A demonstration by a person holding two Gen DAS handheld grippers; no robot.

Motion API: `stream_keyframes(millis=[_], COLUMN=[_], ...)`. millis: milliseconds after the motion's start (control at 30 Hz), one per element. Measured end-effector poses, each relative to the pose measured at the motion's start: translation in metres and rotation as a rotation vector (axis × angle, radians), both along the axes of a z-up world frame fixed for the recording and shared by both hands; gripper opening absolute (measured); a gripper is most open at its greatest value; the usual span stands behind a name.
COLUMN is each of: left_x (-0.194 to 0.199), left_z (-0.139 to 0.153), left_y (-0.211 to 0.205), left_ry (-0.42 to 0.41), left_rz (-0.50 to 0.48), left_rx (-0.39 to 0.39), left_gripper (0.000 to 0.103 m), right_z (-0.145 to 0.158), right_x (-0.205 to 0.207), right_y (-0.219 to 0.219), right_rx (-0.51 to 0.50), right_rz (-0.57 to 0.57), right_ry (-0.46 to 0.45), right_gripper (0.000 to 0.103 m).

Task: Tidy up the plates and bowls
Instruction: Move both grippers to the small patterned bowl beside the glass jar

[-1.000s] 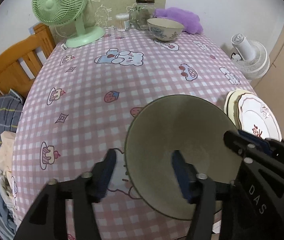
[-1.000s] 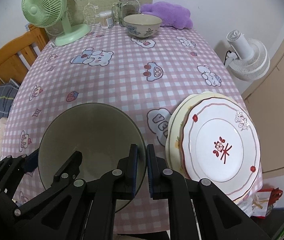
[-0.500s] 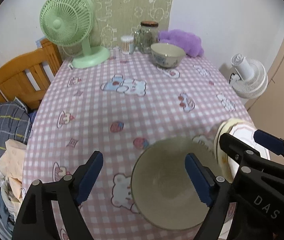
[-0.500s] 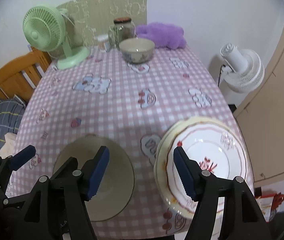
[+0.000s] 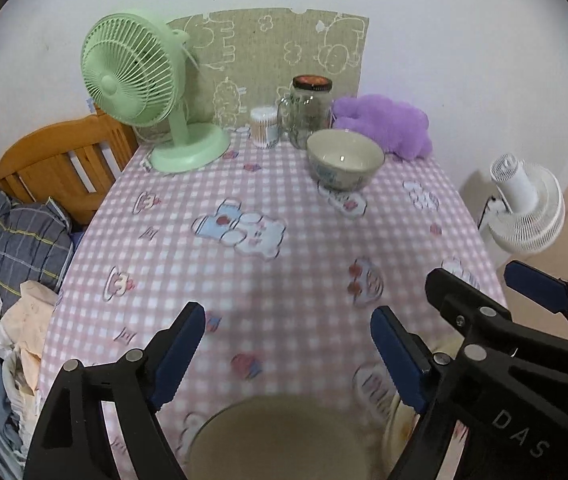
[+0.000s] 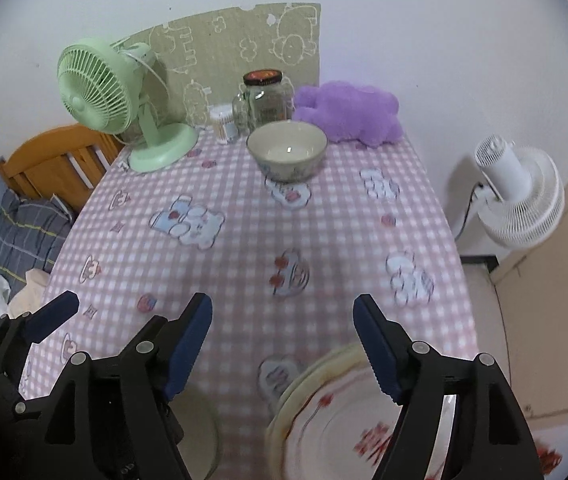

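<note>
two fans (image 5: 140,92) (image 6: 519,196) flank the pink checked table (image 5: 268,264) by a white wall; left gripper (image 5: 287,352) gapes empty, right gripper (image 6: 284,344) is opening, empty.

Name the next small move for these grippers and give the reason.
Probably reach the right gripper toward the patterned bowl at the far end of the table. Both grippers are empty, the right jaws opening with nothing between them; the green bowl already sits beside the plate stack, and that far bowl stands alone.
</note>
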State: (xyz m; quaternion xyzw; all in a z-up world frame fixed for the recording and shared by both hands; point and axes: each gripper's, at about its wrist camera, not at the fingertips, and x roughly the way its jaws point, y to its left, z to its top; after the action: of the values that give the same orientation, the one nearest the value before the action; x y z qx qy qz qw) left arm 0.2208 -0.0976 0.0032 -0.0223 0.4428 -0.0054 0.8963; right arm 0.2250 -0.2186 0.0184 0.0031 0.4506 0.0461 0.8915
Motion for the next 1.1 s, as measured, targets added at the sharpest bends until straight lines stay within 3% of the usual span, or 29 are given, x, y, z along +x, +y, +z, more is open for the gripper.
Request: stream_keyframes(millis=[267, 767, 967, 1100], left_x=[0.053, 0.153, 0.194, 0.219], left_z=[0.006, 0.001, -0.011, -0.028], left_y=[-0.034, -0.053, -0.053, -0.056], left_ry=[-0.028, -0.037, -0.038, -0.039], left_rz=[0.066, 0.114, 0.124, 0.127], left_rx=[0.024, 0.061, 0.087, 0.077], left_gripper=[0.086, 0.085, 0.085, 0.078], right_z=[0.005, -0.004, -0.018, -0.033], right_x=[0.061, 0.167, 0.207, 0.233], right_y=[-0.032, -0.052, -0.052, -0.051], right_rx=[0.020, 0.041, 0.054, 0.048], right_rz=[0.065, 0.095, 0.080, 0.055], right_ry=[-0.030, -0.048, -0.047, -0.054], right_gripper=[0.076, 0.076, 0.076, 0.076])
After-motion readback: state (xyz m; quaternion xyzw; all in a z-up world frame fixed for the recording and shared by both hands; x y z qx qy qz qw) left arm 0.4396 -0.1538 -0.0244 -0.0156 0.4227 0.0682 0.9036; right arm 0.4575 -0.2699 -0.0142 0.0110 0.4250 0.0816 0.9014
